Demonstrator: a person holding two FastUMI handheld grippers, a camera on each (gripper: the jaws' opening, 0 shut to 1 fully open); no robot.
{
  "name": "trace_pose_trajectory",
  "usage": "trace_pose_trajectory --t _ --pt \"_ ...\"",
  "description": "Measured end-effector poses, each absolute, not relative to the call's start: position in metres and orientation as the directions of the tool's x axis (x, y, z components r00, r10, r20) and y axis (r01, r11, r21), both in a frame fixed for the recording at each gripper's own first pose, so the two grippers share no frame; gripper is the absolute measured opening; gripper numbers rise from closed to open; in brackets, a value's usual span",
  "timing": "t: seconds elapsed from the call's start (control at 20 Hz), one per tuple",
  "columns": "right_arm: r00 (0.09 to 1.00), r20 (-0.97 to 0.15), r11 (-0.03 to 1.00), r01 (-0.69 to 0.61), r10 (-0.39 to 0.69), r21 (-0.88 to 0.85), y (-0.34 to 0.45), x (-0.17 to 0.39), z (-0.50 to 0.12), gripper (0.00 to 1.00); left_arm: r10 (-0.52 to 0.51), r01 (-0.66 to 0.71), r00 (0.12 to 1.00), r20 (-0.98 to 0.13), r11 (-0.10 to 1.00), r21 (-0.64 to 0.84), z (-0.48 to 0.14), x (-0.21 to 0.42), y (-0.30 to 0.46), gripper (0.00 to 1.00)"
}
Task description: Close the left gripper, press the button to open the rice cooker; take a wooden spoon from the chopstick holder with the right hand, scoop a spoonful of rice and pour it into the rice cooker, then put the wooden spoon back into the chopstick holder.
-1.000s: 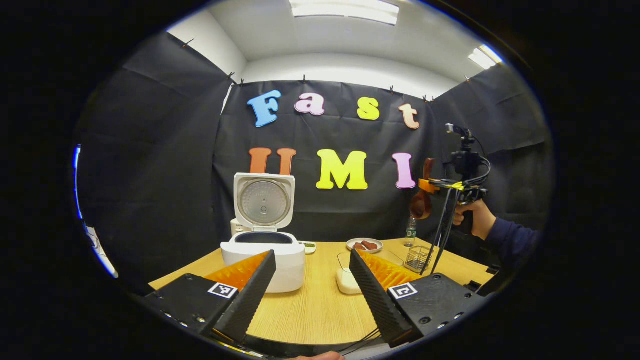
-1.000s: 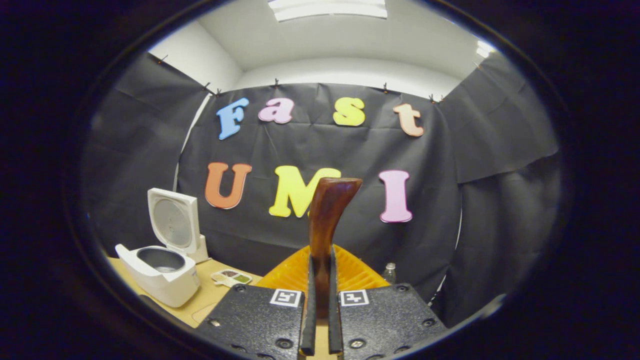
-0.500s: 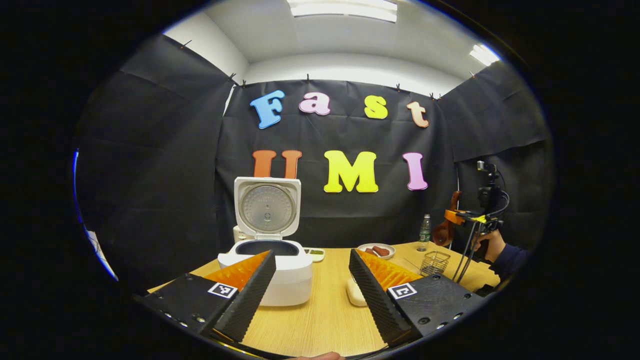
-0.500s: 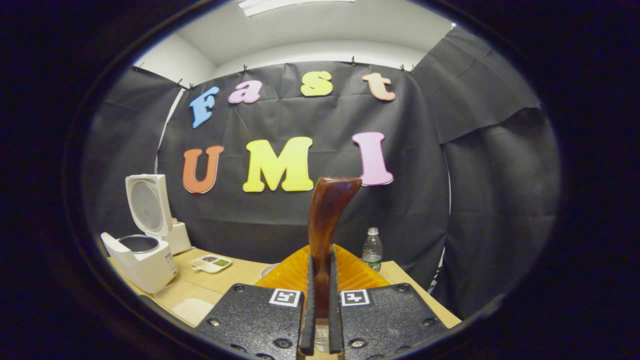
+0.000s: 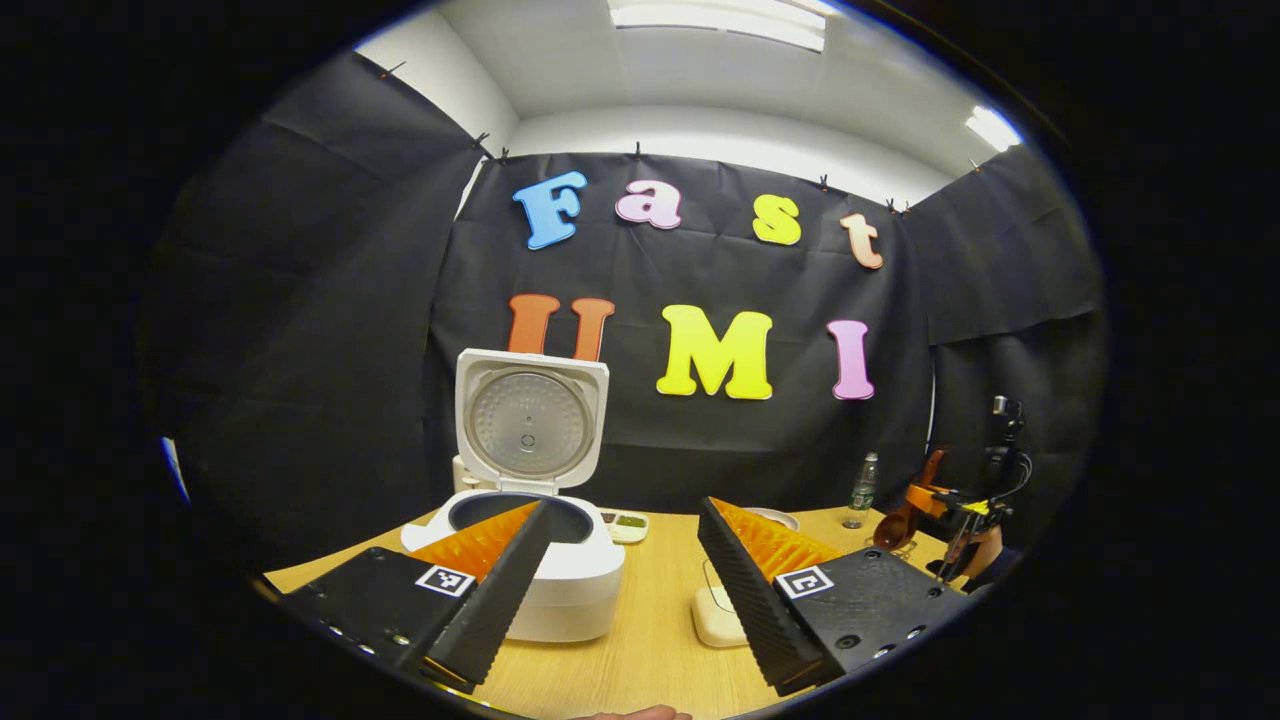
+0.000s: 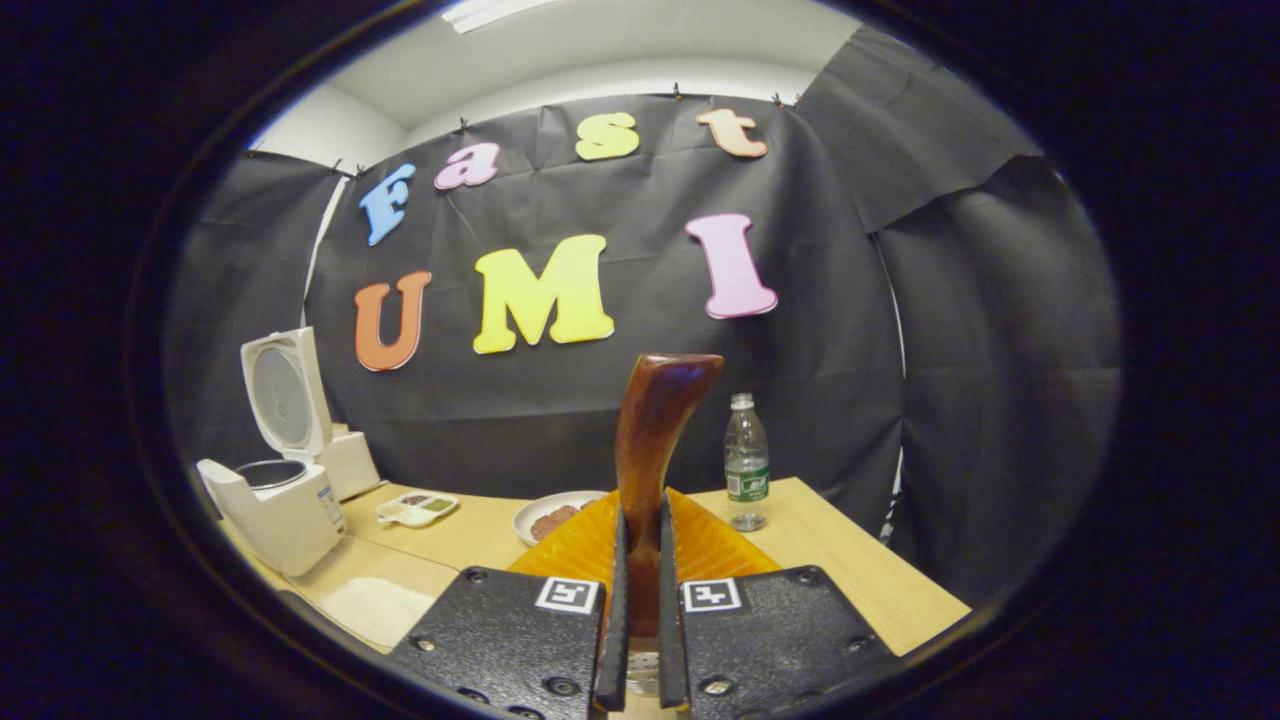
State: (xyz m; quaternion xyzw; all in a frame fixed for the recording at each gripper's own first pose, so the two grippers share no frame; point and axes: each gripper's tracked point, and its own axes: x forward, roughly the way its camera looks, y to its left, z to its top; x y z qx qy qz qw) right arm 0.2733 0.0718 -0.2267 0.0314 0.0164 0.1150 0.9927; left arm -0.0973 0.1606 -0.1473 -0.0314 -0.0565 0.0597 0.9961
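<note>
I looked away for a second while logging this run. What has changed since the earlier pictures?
The right gripper, shut on the wooden spoon, has come down from high above the table to low at its far right corner. The left gripper stays open and empty, and the rice cooker keeps its lid up.

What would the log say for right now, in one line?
rice cooker: lid up | left gripper: open, holds nothing | right gripper: shut on wooden spoon | spoon over the table
</note>
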Motion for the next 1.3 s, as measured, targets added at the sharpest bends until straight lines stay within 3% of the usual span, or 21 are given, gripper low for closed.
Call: trace_pose_trajectory --t 0.1,0.2,0.35,0.4,0.85,1.1,1.3 --pt "0.971 -0.038 0.97 -0.231 0.235 0.081 0.068 0.271 -0.23 0.18 0.151 -0.144 0.983 0.101 0.987 -0.068 -0.146 -0.098 0.167 0.94" --pt "0.98 0.006 0.974 -0.199 0.199 0.109 0.056 0.265 -0.216 0.29 0.177 -0.171 0.978 0.113 0.983 -0.062 -0.143 -0.096 0.174 0.94" --pt "0.99 0.085 0.989 -0.118 0.111 0.084 0.034 0.25 -0.192 0.88 0.223 -0.217 0.968 0.112 0.974 -0.063 -0.143 -0.092 0.186 0.94" --pt "0.991 0.092 0.991 -0.102 0.094 0.086 0.031 0.244 -0.187 0.96 0.239 -0.234 0.965 0.107 0.97 -0.062 -0.143 -0.093 0.19 0.94" --pt "0.988 0.109 0.991 -0.118 0.11 0.066 0.03 0.219 -0.18 1.0 0.288 -0.28 0.95 0.122 0.957 -0.076 -0.133 -0.082 0.207 0.94" --pt "0.976 0.106 0.978 -0.198 0.191 0.061 0.048 0.205 -0.177 1.0 0.275 -0.278 0.949 0.156 0.96 0.002 -0.116 -0.074 0.22 0.94" --pt "0.961 0.113 0.964 -0.261 0.254 0.053 0.058 0.197 -0.178 1.0 0.273 -0.268 0.951 0.143 0.962 -0.05 -0.113 -0.062 0.215 0.94"
